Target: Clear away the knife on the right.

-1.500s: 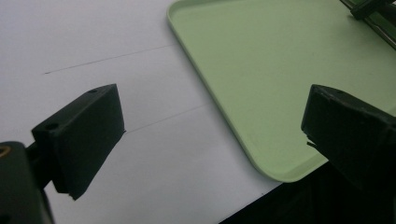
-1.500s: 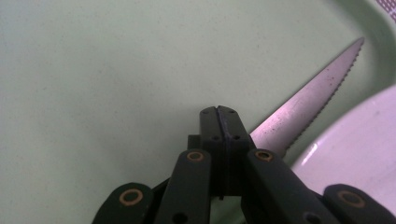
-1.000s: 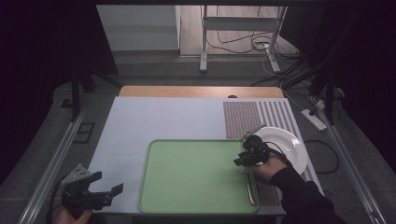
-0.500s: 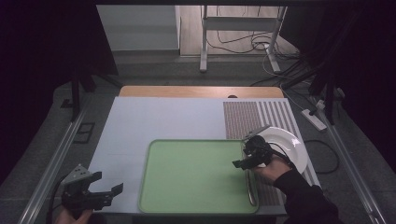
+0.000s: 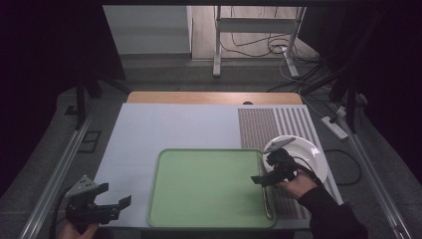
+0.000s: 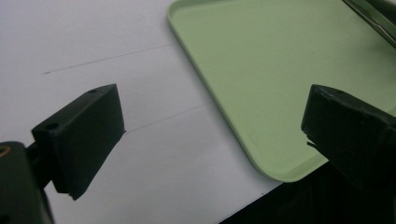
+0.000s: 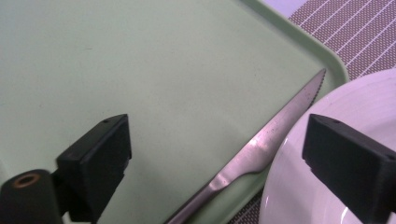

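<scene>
With the knife (image 7: 261, 154) lying along the green tray's (image 5: 209, 186) right edge beside the white plate (image 5: 311, 154), the right gripper (image 5: 266, 175), its jaws just opened and empty, seems mid-release and should lift clear next, while the left gripper (image 5: 112, 199) waits spread at the tray's lower-left.

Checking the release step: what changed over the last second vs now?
The right hand-held gripper has just been opening; its jaws stand wide above the knife, which lies free along the green tray's right edge. The hand barely shifted. Left hand-held gripper, tray and white plate stayed put.

Dim, dark-edged high view; sharper, brighter close-ups
</scene>
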`<state>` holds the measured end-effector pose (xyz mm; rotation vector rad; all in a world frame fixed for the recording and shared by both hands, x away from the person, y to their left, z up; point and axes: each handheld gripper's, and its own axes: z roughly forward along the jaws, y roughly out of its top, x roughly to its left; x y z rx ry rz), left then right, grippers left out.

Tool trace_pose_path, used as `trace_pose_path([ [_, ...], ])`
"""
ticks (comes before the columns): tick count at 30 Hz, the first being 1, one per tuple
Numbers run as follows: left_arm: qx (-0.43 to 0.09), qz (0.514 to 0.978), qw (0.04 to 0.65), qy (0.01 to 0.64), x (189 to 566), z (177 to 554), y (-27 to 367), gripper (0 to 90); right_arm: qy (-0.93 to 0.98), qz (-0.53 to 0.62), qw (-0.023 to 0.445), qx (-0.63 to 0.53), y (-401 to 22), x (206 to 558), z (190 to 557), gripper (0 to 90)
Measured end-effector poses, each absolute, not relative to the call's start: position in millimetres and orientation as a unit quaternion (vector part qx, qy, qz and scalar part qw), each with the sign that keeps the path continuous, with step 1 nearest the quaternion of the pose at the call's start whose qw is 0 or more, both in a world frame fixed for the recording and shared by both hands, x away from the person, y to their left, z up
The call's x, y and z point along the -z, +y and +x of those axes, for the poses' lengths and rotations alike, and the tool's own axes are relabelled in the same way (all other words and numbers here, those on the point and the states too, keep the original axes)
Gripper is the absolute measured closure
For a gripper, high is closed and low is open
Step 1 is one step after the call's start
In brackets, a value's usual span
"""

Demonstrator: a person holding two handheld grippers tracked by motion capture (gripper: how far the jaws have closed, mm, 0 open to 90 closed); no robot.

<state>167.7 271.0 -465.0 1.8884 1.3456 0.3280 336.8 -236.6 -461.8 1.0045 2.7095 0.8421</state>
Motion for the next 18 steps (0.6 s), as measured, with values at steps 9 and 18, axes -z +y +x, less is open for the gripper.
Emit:
trace_pose_path([
  [9, -0.129, 0.743, 0.389, 0.529, 465, 168, 271, 5.4, 0.896, 0.335, 0.078, -0.280, -247, 463, 329, 0.1],
  [18, -0.130, 0.742, 0.389, 0.530, 465, 167, 271, 5.3, 0.880, 0.359, 0.098, -0.294, -268, 458, 318, 0.0],
])
